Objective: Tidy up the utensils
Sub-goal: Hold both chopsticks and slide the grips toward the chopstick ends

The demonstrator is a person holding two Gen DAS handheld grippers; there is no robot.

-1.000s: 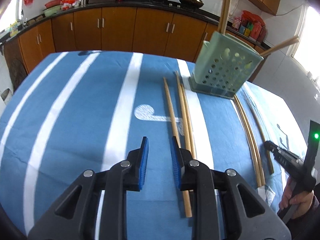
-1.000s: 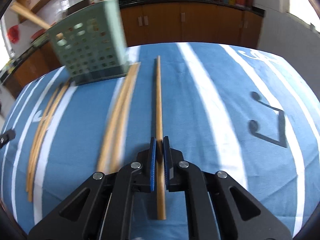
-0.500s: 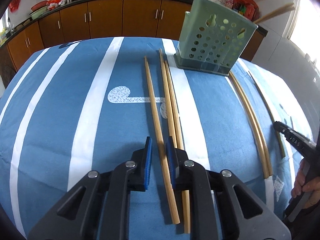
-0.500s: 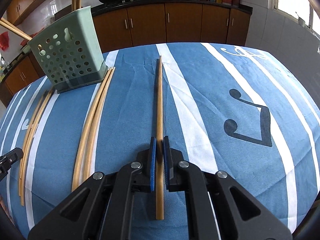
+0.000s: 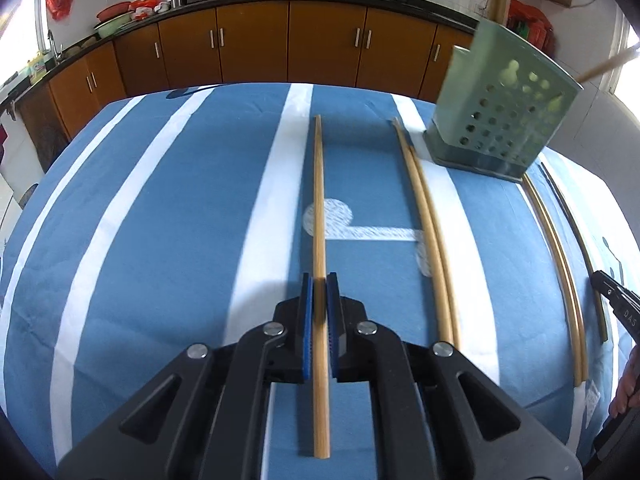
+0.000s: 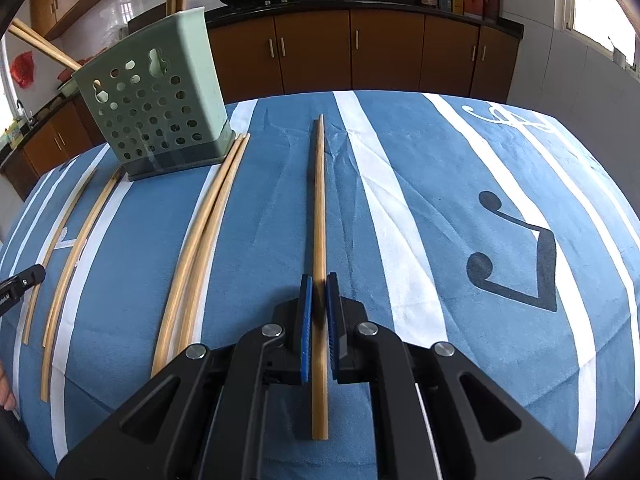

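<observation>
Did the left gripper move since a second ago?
Yes. The left gripper slid left across the blue striped tablecloth, away from the green perforated basket, shutting on a wooden chopstick.

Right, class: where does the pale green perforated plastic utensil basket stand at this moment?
The pale green perforated plastic utensil basket stands at the far left in the right wrist view, on the blue striped tablecloth, with two loose wooden chopsticks lying beside its base.
</observation>
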